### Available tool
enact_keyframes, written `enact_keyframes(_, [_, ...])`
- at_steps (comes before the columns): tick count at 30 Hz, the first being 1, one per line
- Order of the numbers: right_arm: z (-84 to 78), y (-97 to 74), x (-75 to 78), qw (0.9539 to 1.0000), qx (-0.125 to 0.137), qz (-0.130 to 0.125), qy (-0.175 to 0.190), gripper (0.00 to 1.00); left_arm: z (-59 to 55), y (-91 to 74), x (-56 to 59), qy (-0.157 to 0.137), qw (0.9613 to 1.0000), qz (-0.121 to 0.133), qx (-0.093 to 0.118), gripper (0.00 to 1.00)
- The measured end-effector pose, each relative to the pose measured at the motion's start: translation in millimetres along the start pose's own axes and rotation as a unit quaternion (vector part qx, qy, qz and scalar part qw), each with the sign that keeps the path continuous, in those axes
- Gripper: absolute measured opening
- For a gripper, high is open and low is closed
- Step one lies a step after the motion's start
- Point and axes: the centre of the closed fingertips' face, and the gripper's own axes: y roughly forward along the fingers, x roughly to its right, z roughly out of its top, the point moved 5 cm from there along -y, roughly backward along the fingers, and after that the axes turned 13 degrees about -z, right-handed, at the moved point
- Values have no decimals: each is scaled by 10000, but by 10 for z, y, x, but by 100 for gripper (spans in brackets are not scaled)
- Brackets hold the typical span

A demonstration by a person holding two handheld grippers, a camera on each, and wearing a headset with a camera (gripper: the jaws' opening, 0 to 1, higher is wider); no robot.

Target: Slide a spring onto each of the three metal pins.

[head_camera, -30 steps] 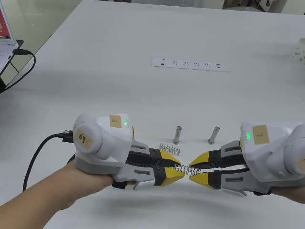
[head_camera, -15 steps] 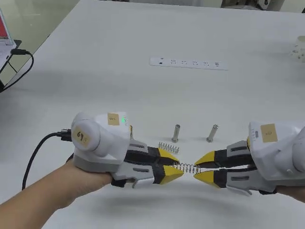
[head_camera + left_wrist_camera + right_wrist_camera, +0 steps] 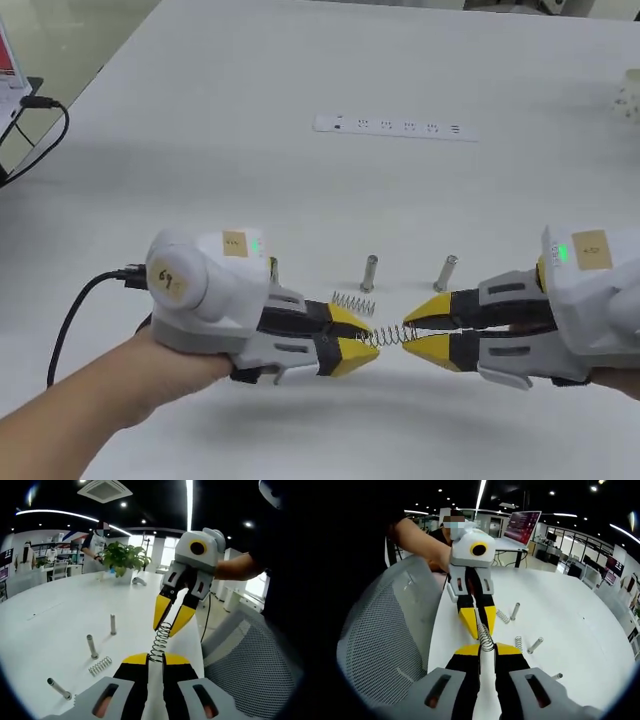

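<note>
A: Where the two claws meet low over the white table [image 3: 250, 180], what lies round them?

B: Mostly bare tabletop. A grey mesh chair [image 3: 385, 630] sits at the near edge, by the person. The left gripper [image 3: 368, 338] comes in from the left, held in a hand [image 3: 170, 372]. The right gripper [image 3: 408, 333] comes in from the right, its tips facing the other's and close to them.

A: And farther off?

B: A white power strip [image 3: 395, 127] lies well beyond them, mid-table. A black cable [image 3: 75, 320] leaves the back of the left gripper and curls away to the left.

A: What do the claws hold?

B: One spring [image 3: 386, 335], spanning the gap between them in the air. The left jaws are closed down on one end. The right jaws are drawn in to a narrow slit, with the other end pinched at their tips.

A: The pins?

B: Two stand just behind the tips, the left pin [image 3: 370, 272] and the right pin [image 3: 447, 272], both bare. The third pin [image 3: 59, 688] is further left in the same row. In the head view the left gripper's body stands in front of that spot.

A: Anything smaller?

B: A loose spring [image 3: 352, 303] lies flat just before the left pin, beside the left jaws. A second loose spring [image 3: 502, 615] lies near the third pin.
</note>
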Motion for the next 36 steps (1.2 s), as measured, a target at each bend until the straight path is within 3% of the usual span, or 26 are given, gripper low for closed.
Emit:
enact_keyframes(19, [108,-2,-33,9998,205,69,-38,7,-9,-6,11,-10,10000,-47,77,2])
enact_keyframes(36, [225,86,-126,9983,497,122,281,8,-64,44,25,22,9999,-102,-114,2])
